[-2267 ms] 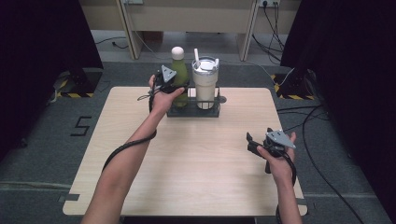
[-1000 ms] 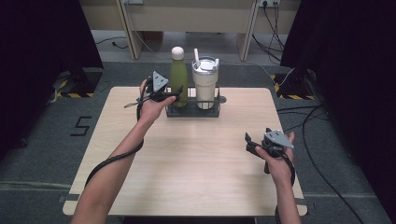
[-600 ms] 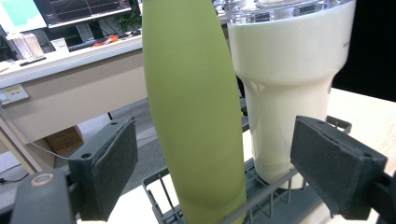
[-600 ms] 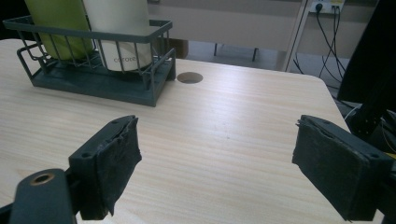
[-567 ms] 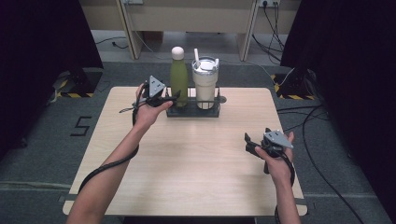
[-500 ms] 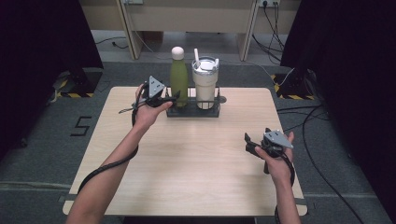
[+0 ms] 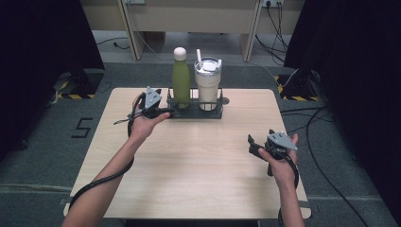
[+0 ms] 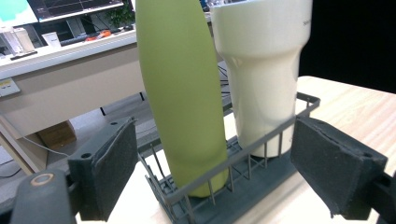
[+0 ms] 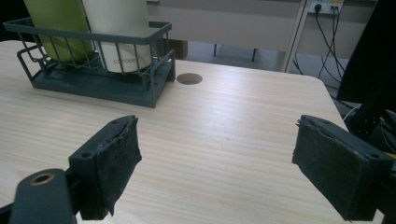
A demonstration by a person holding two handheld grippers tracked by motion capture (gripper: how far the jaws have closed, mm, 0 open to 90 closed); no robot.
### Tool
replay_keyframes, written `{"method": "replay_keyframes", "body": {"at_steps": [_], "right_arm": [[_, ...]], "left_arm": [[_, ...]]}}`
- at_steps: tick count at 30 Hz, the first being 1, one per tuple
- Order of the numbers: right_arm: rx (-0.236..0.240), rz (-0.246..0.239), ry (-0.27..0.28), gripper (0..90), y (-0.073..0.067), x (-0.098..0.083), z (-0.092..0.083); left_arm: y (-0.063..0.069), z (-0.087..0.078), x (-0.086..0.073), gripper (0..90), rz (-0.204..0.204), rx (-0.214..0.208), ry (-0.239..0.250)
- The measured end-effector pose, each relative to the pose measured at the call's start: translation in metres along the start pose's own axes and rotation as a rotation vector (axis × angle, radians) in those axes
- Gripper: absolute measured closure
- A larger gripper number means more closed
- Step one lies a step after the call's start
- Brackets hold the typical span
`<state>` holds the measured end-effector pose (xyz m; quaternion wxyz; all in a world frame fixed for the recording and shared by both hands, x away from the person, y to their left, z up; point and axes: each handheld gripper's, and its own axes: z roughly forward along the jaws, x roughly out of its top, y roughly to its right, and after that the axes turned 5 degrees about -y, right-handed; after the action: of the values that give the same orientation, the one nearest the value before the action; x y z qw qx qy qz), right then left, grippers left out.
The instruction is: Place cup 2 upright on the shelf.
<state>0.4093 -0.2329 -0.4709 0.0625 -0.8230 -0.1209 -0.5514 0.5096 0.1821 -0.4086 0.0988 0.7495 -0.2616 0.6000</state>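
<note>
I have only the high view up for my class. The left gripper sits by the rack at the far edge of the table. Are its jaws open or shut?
Observer: Open. In the left gripper view the left gripper has its pads spread wide, with the green bottle between them and untouched.
Operator: Does the bottle stand straight in the rack?
Observer: In that view it leans a little against the white cup, inside the wire rack.
Operator: And the right gripper?
Observer: The right gripper is open too, with nothing but bare table between its pads.
Operator: Anything printed on the cup?
Observer: The right gripper view shows small grey lettering low on it, too small to read surely.
</note>
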Motion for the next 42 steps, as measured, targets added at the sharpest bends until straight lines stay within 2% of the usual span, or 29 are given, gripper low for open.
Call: {"method": "replay_keyframes", "body": {"at_steps": [9,17,18,23,34,42], "right_arm": [[-0.001,0.001,-0.001,14.5,0.0,0.0,0.0],[0.0,0.004,-0.002,14.5,-0.001,0.0,0.0],[-0.001,0.005,-0.002,14.5,-0.001,0.0,0.0],[0.001,0.002,-0.001,14.5,-0.001,0.001,0.0],[0.002,0.003,-0.003,14.5,-0.002,0.0,0.0],[0.002,0.002,-0.003,14.5,-0.002,0.001,0.0]], "left_arm": [[0.005,-0.021,-0.018,14.5,-0.006,-0.024,-0.005],[0.008,-0.039,-0.032,14.5,-0.015,-0.023,-0.003],[0.007,-0.041,-0.033,14.5,-0.002,-0.02,0.0],[0.009,-0.052,-0.041,14.5,-0.019,-0.027,-0.009],[0.014,-0.071,-0.06,14.6,-0.021,-0.028,-0.012],[0.015,-0.093,-0.081,14.5,-0.033,-0.013,-0.015]]}}
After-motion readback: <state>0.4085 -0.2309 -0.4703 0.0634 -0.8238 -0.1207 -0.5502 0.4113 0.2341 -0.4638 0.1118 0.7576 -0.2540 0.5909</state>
